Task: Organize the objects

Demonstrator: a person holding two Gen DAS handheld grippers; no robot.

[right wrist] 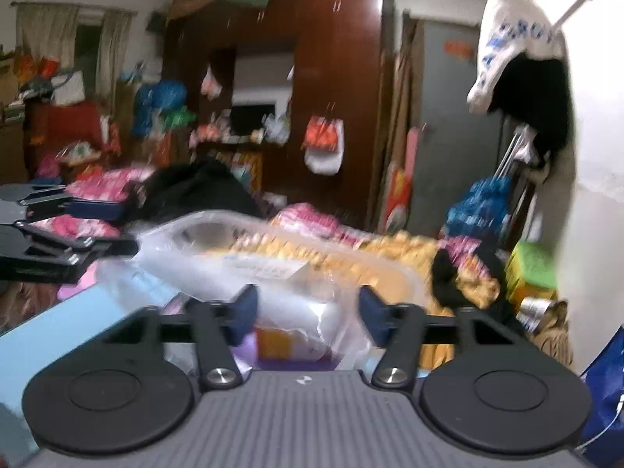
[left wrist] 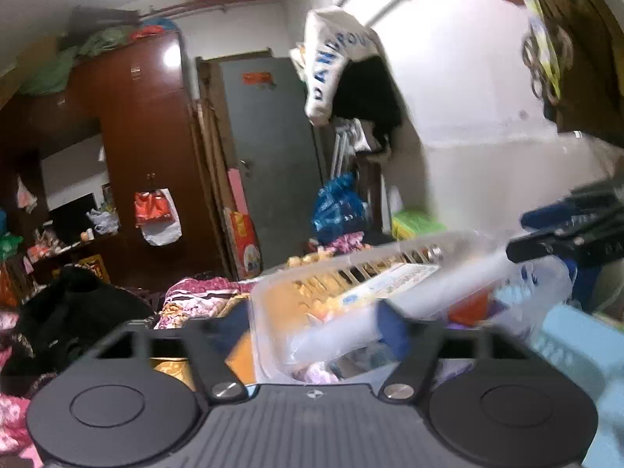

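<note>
A clear plastic bin (left wrist: 351,292) holding packets and a printed label sits tilted on a cluttered bed. My left gripper (left wrist: 308,331) stands open at the bin's near left corner; the blue pad of its right finger (left wrist: 390,327) is by the rim, and the left finger is blurred. My right gripper (right wrist: 308,312) is open too, with the bin (right wrist: 273,257) and a crumpled clear bag (right wrist: 312,323) between its blue pads, not pinched. Each gripper appears in the other's view: the right one (left wrist: 526,234) at the bin's right end, the left one (right wrist: 128,226) at its left end.
A light blue flat surface (right wrist: 58,331) lies under the bin's near side. Flowered bedding (left wrist: 202,296) and a black garment (left wrist: 70,312) cover the bed. Behind stand a brown wardrobe (left wrist: 148,136) and a grey door (left wrist: 273,148). A green box (right wrist: 530,269) sits by the white wall.
</note>
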